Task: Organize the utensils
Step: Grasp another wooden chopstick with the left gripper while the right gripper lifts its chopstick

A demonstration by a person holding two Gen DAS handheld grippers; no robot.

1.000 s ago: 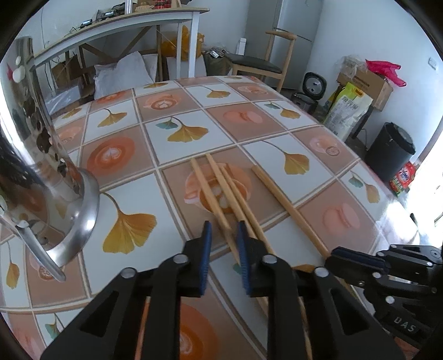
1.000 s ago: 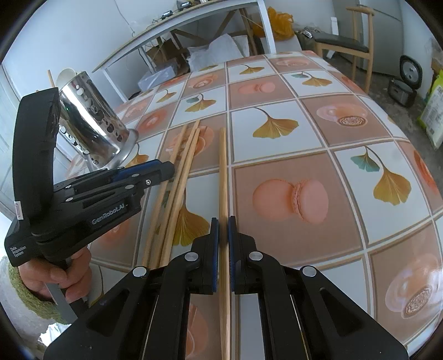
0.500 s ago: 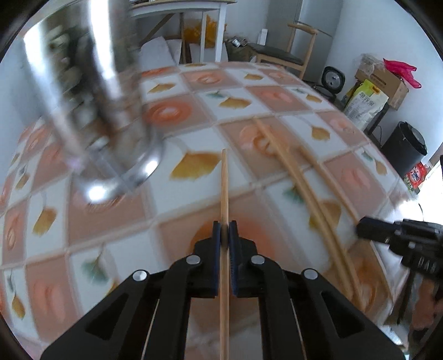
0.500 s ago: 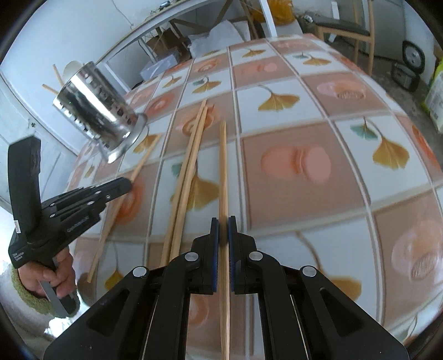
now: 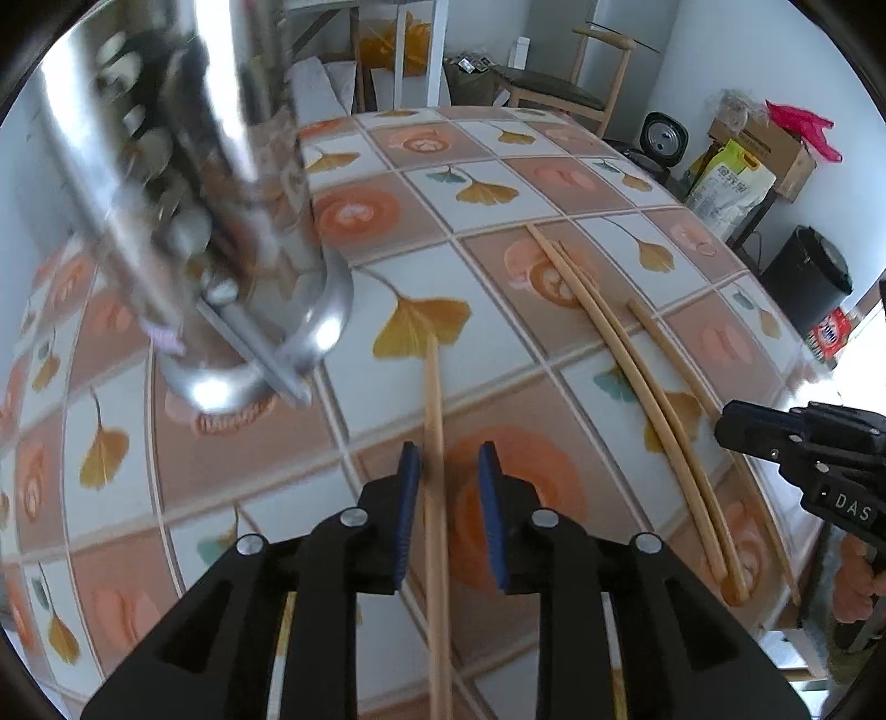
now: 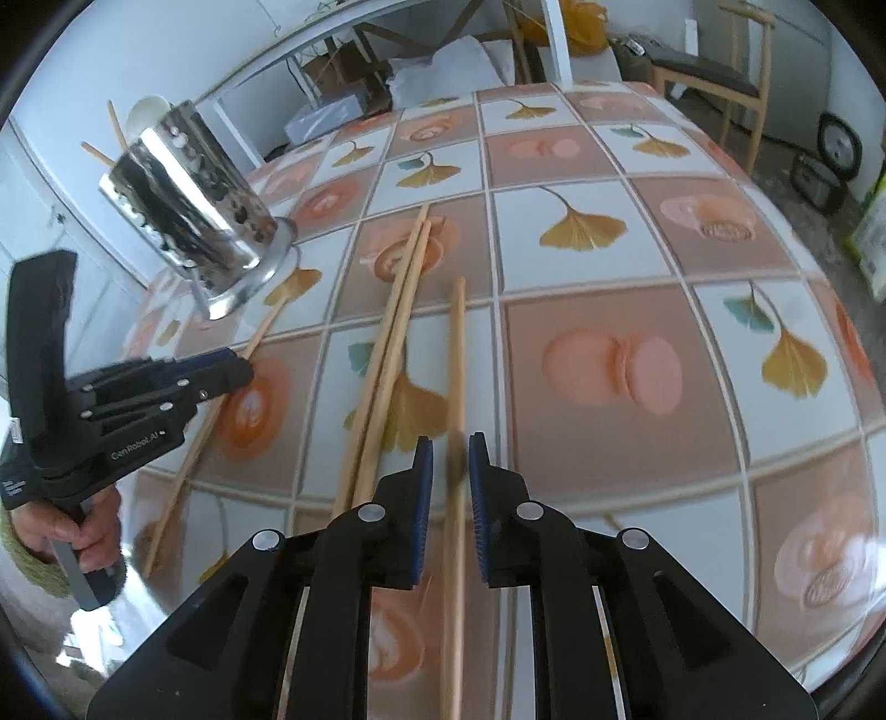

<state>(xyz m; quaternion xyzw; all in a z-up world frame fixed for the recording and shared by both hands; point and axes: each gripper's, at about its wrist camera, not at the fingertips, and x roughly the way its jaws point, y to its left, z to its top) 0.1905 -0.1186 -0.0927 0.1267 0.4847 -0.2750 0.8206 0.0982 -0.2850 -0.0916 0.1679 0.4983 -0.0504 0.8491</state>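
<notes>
My left gripper [image 5: 449, 459] hangs over the tiled table [image 5: 554, 183], jaws opening. A wooden chopstick [image 5: 434, 421] runs between the pads, close to the left one, and is no longer pinched. Its tip points at the shiny perforated utensil holder [image 5: 194, 194], which is blurred at the upper left. My right gripper [image 6: 447, 448] is also opening, with a blurred chopstick [image 6: 457, 360] loose in the gap. A pair of chopsticks [image 6: 393, 332] lies on the table between the two grippers. The holder [image 6: 188, 205] has chopsticks standing in it. The left gripper [image 6: 243, 368] shows at the left.
A person's hand [image 6: 83, 531] holds the left gripper's handle. The right gripper [image 5: 803, 443] is at the right edge of the left wrist view. Beyond the table stand a wooden chair [image 5: 559, 94], a black bin [image 5: 808, 277], boxes and a white-legged desk [image 6: 554, 44].
Half a second ago both grippers were shut on a chopstick each; now both pairs of jaws have parted. Over the second the left gripper carried its chopstick away from the others toward the holder.
</notes>
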